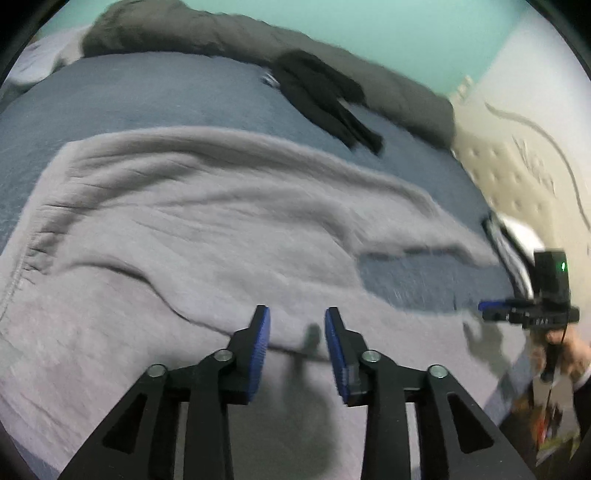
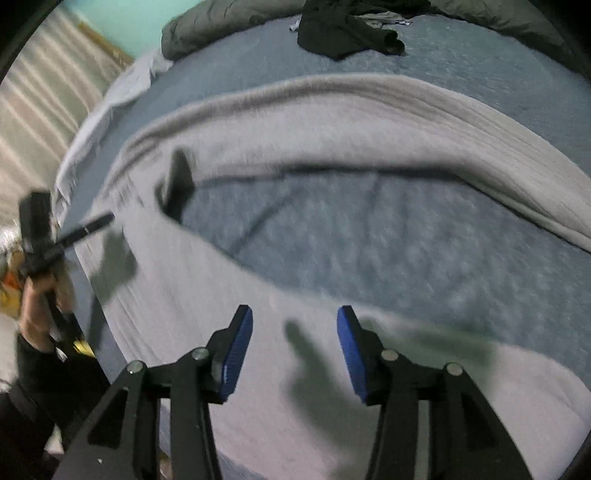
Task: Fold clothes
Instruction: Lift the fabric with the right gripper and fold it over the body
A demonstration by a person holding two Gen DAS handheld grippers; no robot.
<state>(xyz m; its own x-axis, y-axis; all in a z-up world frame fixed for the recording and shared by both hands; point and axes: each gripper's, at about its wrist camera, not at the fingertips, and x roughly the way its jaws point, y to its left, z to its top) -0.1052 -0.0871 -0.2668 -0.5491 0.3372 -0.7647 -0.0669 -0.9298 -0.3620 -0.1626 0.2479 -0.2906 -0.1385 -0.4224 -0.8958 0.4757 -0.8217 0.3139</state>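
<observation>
No legible text or labels

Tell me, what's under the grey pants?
The grey pants lie on a blue blanket, which shows between the two legs. What lies under the blanket is covered.

- My left gripper point(image 1: 297, 347) hangs with fingers spread over the grey sweatpants point(image 1: 192, 229); nothing between them.
- Bare blue bed cover point(image 2: 369, 240) between the pant legs lies clear.
- A black garment point(image 1: 325, 99) and dark duvet point(image 1: 207, 33) crowd the bed's far edge.
</observation>
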